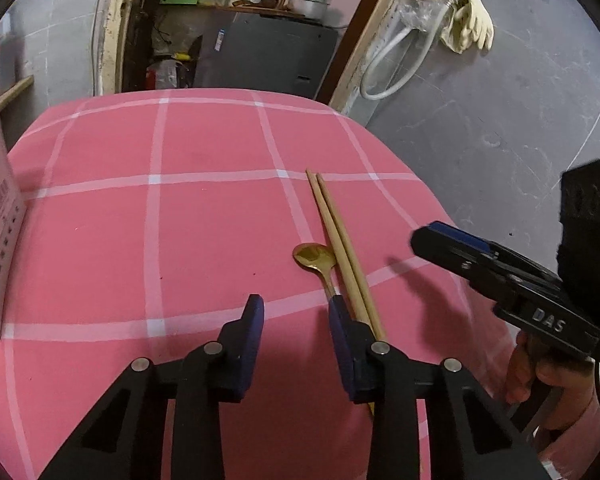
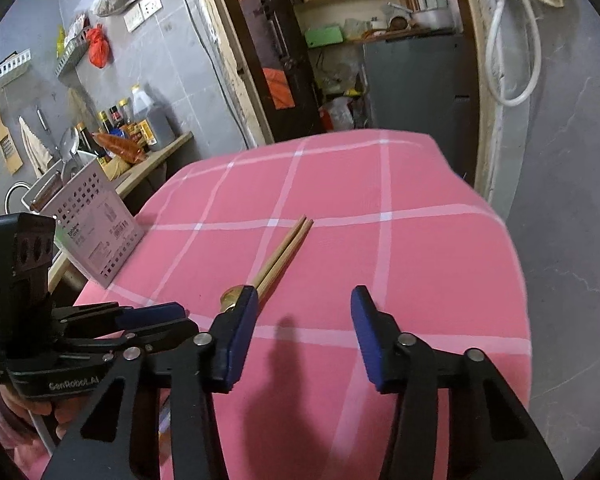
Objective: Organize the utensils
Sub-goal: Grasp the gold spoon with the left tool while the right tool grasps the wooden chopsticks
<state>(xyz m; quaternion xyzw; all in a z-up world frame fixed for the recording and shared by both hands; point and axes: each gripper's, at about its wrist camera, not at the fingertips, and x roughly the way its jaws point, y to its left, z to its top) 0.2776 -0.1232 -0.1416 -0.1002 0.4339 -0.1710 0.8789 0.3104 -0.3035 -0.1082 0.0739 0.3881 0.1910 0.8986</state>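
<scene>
Both jaws stand parted, gripping nothing: left gripper (image 1: 296,320), right gripper (image 2: 304,316). Chopsticks (image 1: 338,240) and spoon (image 1: 316,260) lie touching on the tablecloth (image 1: 180,220), at the left gripper's one o'clock. Probably light, stiff, slippery; pinch mid-shaft.

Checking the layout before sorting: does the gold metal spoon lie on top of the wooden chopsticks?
No, the gold metal spoon lies beside the wooden chopsticks on the pink cloth.
</scene>
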